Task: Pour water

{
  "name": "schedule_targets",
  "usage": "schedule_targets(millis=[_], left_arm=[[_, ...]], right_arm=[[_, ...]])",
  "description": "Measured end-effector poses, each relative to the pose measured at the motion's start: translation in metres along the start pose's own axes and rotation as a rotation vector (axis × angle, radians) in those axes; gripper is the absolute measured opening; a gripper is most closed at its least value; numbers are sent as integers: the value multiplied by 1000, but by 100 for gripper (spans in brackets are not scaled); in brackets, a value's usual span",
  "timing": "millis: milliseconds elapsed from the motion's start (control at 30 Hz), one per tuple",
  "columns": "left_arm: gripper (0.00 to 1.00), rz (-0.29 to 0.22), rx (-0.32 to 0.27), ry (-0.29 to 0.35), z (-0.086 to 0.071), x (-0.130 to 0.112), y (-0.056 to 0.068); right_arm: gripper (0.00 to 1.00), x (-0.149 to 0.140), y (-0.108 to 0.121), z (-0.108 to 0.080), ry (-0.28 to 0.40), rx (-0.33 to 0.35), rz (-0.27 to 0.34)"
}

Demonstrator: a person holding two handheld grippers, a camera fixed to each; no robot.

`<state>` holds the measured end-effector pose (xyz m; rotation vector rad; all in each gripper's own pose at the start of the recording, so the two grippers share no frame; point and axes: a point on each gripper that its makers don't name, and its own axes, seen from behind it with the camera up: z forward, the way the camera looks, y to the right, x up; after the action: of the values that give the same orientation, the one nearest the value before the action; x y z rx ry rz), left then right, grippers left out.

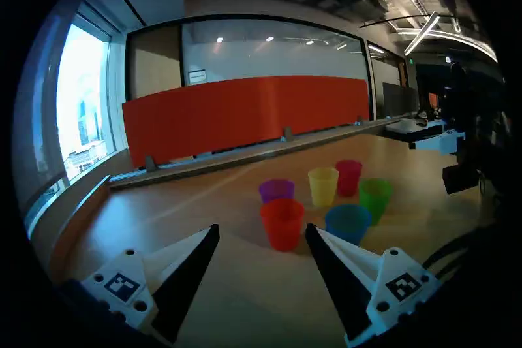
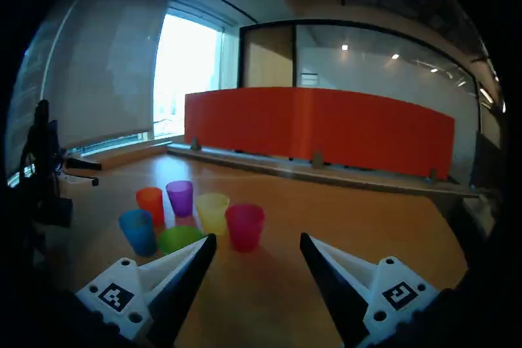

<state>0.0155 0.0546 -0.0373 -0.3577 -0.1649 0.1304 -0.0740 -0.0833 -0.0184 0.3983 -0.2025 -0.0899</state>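
Office: orange desk divider, glass-walled room

Wooden table, orange partition, bright window, ceiling lights

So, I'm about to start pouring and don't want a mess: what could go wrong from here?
The cups stand close together: the open left tongs, closing on the orange cup, could knock the blue cup or purple cup beside it.
The right tongs are near the pink cup and green cup and might bump them.
I cannot see which cups hold water, so any tip could spill.
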Motion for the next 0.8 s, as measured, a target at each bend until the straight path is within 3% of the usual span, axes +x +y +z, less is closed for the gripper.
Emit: schedule_targets(millis=[400, 600, 800], left_arm=[[98, -102, 186, 152, -17, 32, -35], [98, -128, 223, 212, -19, 49, -39], [98, -148, 238, 223, -15, 51, -39]], right_arm=[[99, 30, 52, -18, 149, -241, 78], [99, 38, 61, -25, 210, -310, 91], [99, 42, 62, -28, 235, -341, 99]])
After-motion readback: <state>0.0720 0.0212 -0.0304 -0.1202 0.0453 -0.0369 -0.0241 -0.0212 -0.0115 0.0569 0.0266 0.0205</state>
